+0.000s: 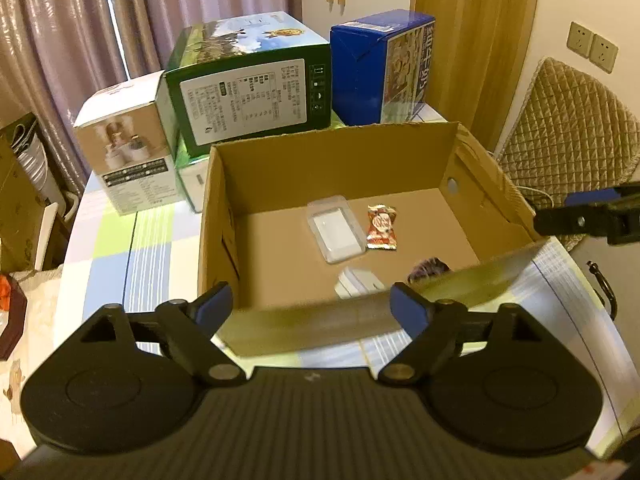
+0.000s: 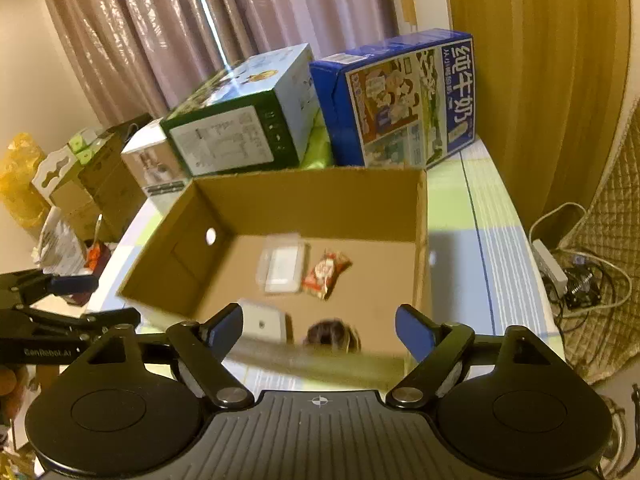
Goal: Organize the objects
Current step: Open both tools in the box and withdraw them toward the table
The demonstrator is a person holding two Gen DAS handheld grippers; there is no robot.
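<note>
- Left wrist view, frame left: white carton (image 1: 132,152) upper left, green carton (image 1: 252,92) just beside it, blue carton (image 1: 380,72) further right; all stand on the checked tablecloth (image 1: 112,240) behind the cardboard box (image 1: 332,160).
- Left gripper (image 1: 310,308): jaws spread wide, nothing between them. It hovers at the box's near rim, bottom centre of frame.
- Inside the box, above the blue fingers (image 1: 214,308): clear plastic case (image 1: 336,228) mid-frame, red snack packet (image 1: 382,228) just right of it, apart. White block (image 1: 358,284) and a dark wrapped item (image 1: 428,270) lie lower, near the front wall (both partly hidden by the blurred rim).
- Right gripper (image 1: 592,216) shows at the right edge, outside the box.
- Right wrist view: left gripper (image 2: 68,300) at the left edge, outside the box (image 2: 304,204).
- Right gripper (image 2: 320,330): jaws wide, empty, over the near rim.
- Between and above its fingers: white block (image 2: 264,324) by the left finger, dark item (image 2: 332,336) centre, case (image 2: 282,268) and packet (image 2: 326,274) further up (blurred).
</note>
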